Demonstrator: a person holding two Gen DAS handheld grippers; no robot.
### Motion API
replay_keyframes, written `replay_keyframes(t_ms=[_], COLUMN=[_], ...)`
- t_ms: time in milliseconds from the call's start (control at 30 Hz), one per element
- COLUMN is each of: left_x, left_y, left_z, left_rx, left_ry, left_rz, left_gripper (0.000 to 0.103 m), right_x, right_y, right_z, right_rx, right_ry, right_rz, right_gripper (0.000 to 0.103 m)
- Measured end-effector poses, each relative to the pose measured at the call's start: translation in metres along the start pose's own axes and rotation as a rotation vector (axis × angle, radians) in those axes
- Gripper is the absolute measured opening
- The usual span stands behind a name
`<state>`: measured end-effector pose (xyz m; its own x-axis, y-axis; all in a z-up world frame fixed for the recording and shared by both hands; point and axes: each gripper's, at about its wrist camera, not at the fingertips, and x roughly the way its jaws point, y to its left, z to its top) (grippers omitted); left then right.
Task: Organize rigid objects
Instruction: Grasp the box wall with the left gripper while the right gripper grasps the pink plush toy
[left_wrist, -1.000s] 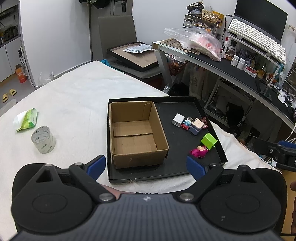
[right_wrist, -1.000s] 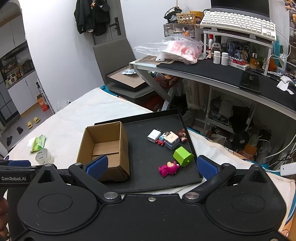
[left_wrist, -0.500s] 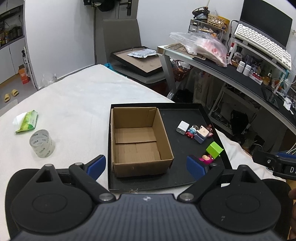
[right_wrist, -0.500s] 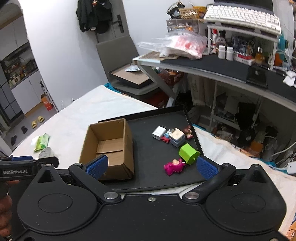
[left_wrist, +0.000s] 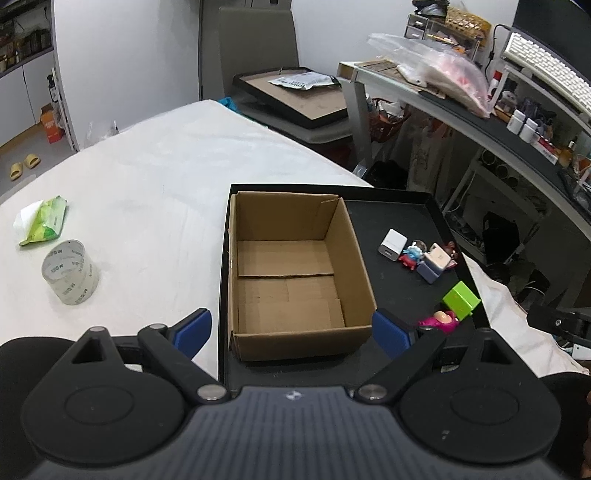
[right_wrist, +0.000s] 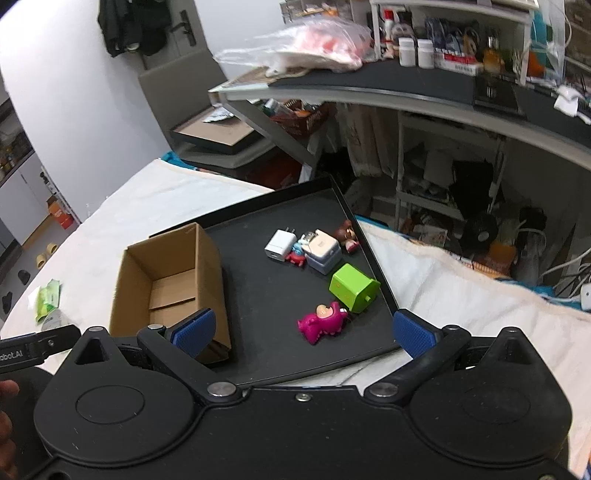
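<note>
A black tray (left_wrist: 406, 218) lies on the white-covered surface (left_wrist: 155, 192), its right rim close to the surface's right edge. An empty cardboard box (left_wrist: 295, 273) fills the tray's left half, hard against the left rim. On the bare right half sit a white charger (right_wrist: 280, 245), a small blue-and-red figure (right_wrist: 297, 252), a lilac-and-cream cube (right_wrist: 323, 251) and a brown bear figure (right_wrist: 347, 234), bunched near the far right rim; nearer are a green block (right_wrist: 354, 287) and a pink figure (right_wrist: 322, 322) just beside it. A clear strip of tray floor runs between box and toys. Left of the tray the surface is open except for a tape roll (left_wrist: 70, 271) and a green packet (left_wrist: 44, 219).

The left gripper (left_wrist: 291, 330) hovers over the box's near wall, fingers wide apart and empty. The right gripper (right_wrist: 301, 330) hangs above the tray's near edge, fingers also spread, the pink figure between them but untouched
</note>
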<state>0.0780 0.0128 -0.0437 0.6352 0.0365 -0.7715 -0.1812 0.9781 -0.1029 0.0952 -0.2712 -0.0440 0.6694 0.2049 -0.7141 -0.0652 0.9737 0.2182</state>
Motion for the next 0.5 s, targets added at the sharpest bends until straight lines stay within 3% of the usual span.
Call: replay_keyframes(t_ms=[500], left_x=[0.058], left_y=[0.029], left_z=[0.007], left_rx=[-0.067], left_ry=[0.070], left_rz=[0.041], left_gripper=[0.090], right_x=[0.057], right_y=[-0.024], right_z=[0.006], right_rx=[0.134], right_ry=[0.055], right_rz=[-0.019], right_gripper=[0.103])
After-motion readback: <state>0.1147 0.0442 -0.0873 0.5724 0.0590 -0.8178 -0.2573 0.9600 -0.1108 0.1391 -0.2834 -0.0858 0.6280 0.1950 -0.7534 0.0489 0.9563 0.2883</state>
